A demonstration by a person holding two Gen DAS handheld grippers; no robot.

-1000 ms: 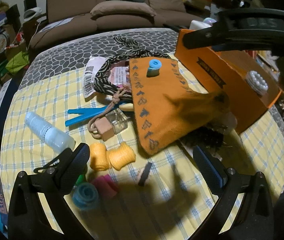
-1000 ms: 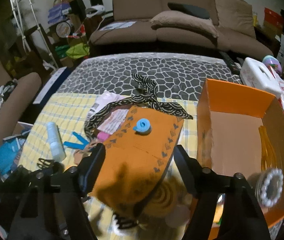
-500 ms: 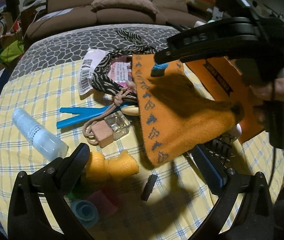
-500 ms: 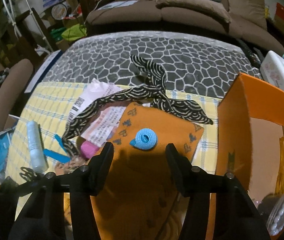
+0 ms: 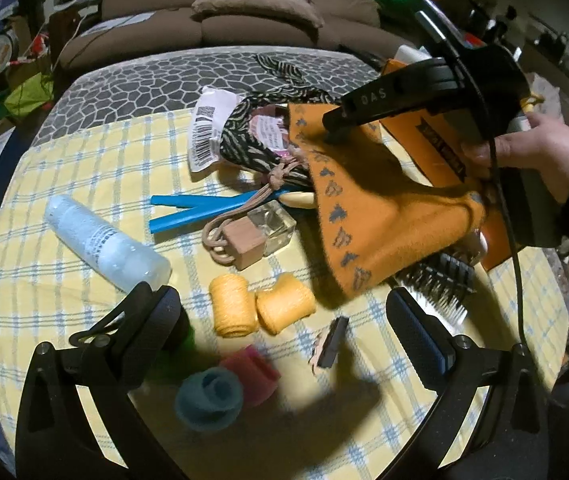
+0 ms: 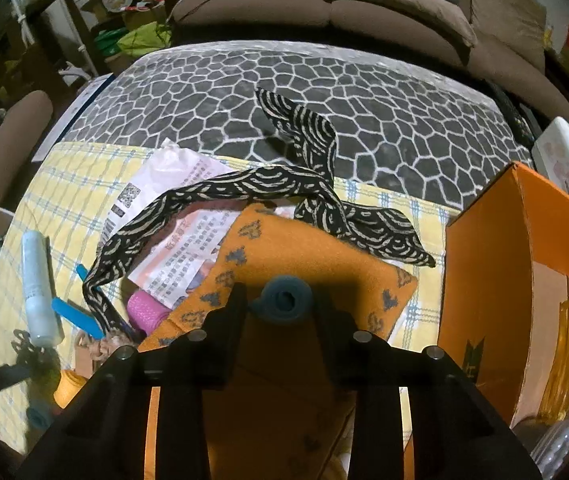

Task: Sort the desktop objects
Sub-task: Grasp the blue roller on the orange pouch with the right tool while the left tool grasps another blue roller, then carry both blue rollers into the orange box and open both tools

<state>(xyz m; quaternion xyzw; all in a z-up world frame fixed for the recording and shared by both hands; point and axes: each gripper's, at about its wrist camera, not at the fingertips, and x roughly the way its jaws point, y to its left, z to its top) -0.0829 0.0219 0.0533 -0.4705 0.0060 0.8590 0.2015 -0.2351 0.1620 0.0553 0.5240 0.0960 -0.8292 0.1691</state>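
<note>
The right gripper has its jaws closing around a small blue roll lying on the orange cloth, beside the orange box; the left gripper hangs with jaws wide apart above two yellow rolls, a pink roll and a teal roll on the checked tablecloth.

A small blue roll of fuzzy tape lies on end on the orange patterned cloth, its coiled centre facing up. It sits between the closing fingers of the right gripper; whether they touch it yet is hard to tell.
</note>
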